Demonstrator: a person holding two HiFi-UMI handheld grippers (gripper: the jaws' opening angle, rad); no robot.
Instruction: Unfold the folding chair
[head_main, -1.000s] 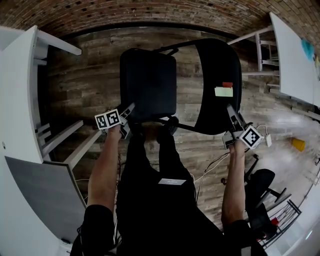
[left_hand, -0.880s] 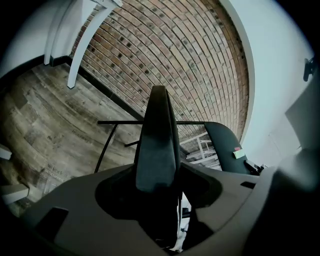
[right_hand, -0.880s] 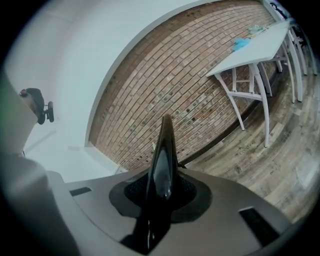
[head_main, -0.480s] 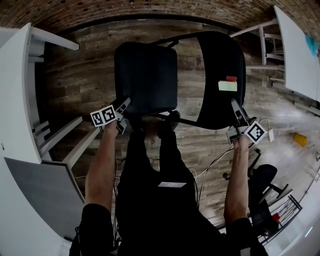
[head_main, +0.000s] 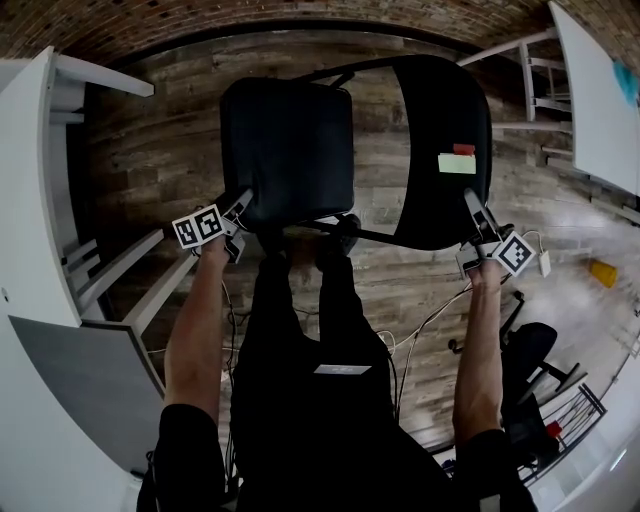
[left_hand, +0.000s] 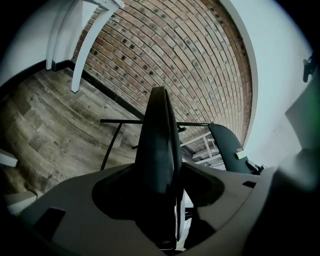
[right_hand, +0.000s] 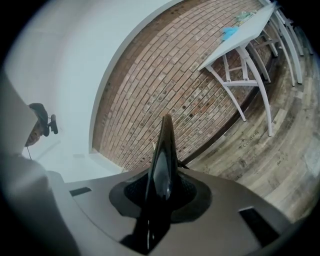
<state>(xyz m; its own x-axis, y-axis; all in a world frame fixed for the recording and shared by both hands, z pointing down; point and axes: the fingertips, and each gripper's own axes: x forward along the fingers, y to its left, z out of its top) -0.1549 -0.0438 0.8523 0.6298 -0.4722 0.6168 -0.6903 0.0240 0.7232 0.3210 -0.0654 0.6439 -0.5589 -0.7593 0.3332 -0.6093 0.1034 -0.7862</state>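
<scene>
The jaws of the left claw (head_main: 238, 210) have just been opening, and the seat (head_main: 288, 150) of the chair (head_main: 372, 238) is still between them. In the left gripper view the thick dark edge of the seat (left_hand: 157, 145) rises straight up from the middle of the claw. A thin line of light shows beside it on the right, so I judge this claw released, no longer pressing. Compared with a second ago, the chair and both claws have also moved a little away from the person in the head view, and the chair seems lower toward the wooden floor (head_main: 400, 290).

I think this means the unfolding is almost finished. The seat already lies well apart from the backrest (head_main: 440, 120), and the left hand is letting go.

The right claw (head_main: 476, 215) is clenched on the near edge of the backrest. In the right gripper view this edge (right_hand: 162, 160) stands as a narrow dark blade exactly between the jaws.

From the left claw, the seat stretches forward, away from the person. From the right claw, the backrest stretches forward and a little to the left. I cannot tell whether the legs already touch the floor.
</scene>
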